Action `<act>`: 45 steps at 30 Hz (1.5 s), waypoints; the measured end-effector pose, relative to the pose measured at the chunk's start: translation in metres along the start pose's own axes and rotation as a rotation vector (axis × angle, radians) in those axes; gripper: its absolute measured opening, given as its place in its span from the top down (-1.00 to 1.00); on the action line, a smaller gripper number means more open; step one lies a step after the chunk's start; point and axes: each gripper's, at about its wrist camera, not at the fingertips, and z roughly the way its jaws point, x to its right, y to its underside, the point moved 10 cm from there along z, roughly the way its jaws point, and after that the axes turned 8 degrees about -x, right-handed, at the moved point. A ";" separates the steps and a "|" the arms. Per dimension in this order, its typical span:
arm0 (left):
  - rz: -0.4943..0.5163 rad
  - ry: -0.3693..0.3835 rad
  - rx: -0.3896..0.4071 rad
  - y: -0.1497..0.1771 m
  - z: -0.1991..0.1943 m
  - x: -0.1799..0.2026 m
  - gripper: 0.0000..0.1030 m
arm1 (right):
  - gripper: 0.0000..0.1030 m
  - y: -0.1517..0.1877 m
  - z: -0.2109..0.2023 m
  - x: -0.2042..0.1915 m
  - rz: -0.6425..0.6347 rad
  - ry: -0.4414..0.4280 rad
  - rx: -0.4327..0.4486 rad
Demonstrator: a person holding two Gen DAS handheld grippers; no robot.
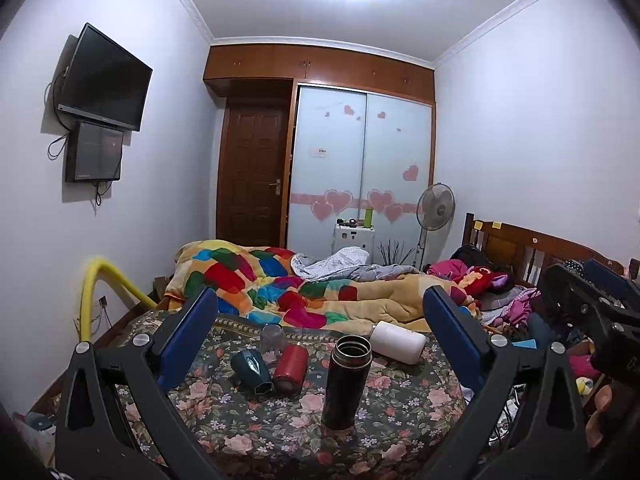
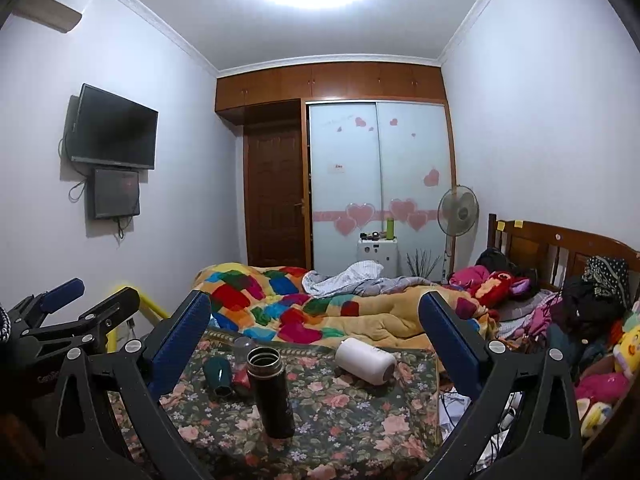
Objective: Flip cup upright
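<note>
Both the left gripper [image 1: 320, 312] and the right gripper [image 2: 314, 314] were wide open holding nothing, the black bottle [image 1: 347, 382] stood low in the middle, and behind it the white cup [image 1: 397, 342] lay sideways on the flowery cloth [image 1: 400, 412].

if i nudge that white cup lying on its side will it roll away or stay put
The white cup is a smooth cylinder lying on its side, so it would probably roll if pushed across its length. The floral cloth looks soft and may slow it. Its glossy wall could slip in the tongs, so grip squarely. Both tongs are open and well short of it.
</note>
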 end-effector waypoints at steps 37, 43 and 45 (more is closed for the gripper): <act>0.003 -0.003 -0.027 0.009 0.011 0.004 -1.00 | -1.00 0.004 0.001 -0.002 0.011 -0.011 -0.040; 0.005 -0.006 -0.027 0.010 0.011 0.004 -1.00 | -1.00 0.005 0.001 -0.003 0.013 -0.013 -0.042; 0.005 -0.006 -0.028 0.010 0.012 0.004 -1.00 | -1.00 0.005 0.001 -0.003 0.013 -0.014 -0.042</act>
